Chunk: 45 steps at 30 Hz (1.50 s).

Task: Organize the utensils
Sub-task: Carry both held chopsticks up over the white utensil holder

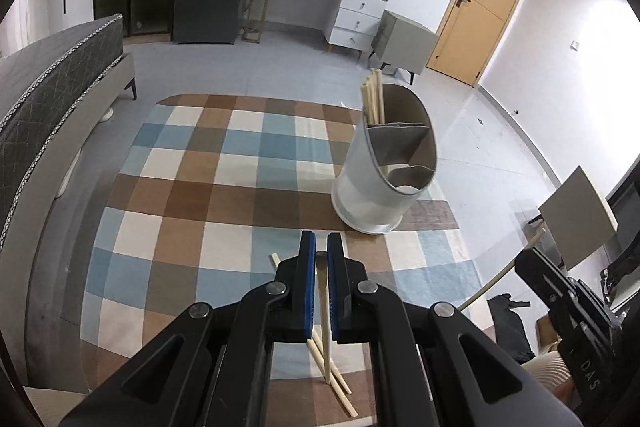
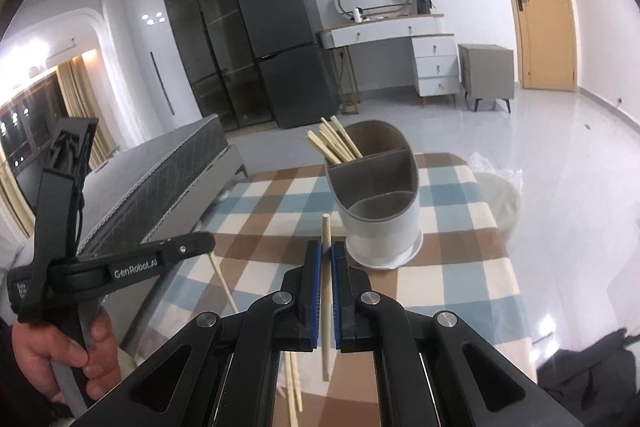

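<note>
both tongs tilt downward: left tongs (image 1: 321, 251) clamp one chopstick (image 1: 323, 311), right tongs (image 2: 326, 259) another chopstick (image 2: 326, 291); holder (image 2: 380, 207) at one o'clock.

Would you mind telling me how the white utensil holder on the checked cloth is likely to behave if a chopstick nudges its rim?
The utensil holder is tall for its base, so it may tip under a push high up. It looks fairly light: only the far compartment holds chopsticks, which might add weight to that side. On the checked cloth it would probably drag rather than slide.
</note>
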### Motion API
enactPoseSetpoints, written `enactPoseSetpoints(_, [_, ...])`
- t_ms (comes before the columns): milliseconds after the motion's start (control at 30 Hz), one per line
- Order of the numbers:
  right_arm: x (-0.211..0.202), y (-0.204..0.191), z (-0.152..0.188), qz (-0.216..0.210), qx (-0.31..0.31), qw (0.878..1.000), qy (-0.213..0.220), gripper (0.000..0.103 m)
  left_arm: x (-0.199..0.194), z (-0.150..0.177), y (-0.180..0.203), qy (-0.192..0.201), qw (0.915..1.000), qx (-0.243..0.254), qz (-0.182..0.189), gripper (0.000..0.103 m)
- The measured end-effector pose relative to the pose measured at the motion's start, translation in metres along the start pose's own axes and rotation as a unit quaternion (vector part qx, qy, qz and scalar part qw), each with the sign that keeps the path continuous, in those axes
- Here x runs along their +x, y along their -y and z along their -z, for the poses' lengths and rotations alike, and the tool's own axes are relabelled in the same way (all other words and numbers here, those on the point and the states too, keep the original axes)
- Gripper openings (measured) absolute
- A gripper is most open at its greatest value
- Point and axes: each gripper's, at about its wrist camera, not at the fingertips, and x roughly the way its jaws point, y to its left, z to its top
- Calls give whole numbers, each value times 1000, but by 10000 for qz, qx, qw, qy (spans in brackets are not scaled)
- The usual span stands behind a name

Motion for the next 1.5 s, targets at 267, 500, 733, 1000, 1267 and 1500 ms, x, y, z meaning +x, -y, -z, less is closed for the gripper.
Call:
enactPoseSetpoints(267, [-11, -4, -7, 90, -126, 9998, 114, 4, -15, -8, 18, 118, 9996, 229, 121, 1])
enactPoseSetpoints(500, [-16, 1, -17, 128, -163, 9996, 217, 4, -27, -20, 28, 232, 9989, 230, 340, 1])
enactPoseSetpoints(733, [-16, 15, -30, 192, -144, 9992, 311, 4, -32, -41, 40, 325, 9976, 193, 576, 1])
enactPoseSetpoints(1000, [-14, 32, -57, 276, -199, 9984, 449, 4, -36, -64, 57, 525, 9946, 267, 856, 1])
enactPoseSetpoints(1267, [-9, 39, -105, 296, -523, 9964, 603, 4, -41, -108, 62, 892, 9884, -86, 1225, 1])
enactPoseSetpoints(1500, [12, 35, -148, 346, -934, 9930, 637, 4, -27, -144, 57, 1086, 9854, -232, 1293, 1])
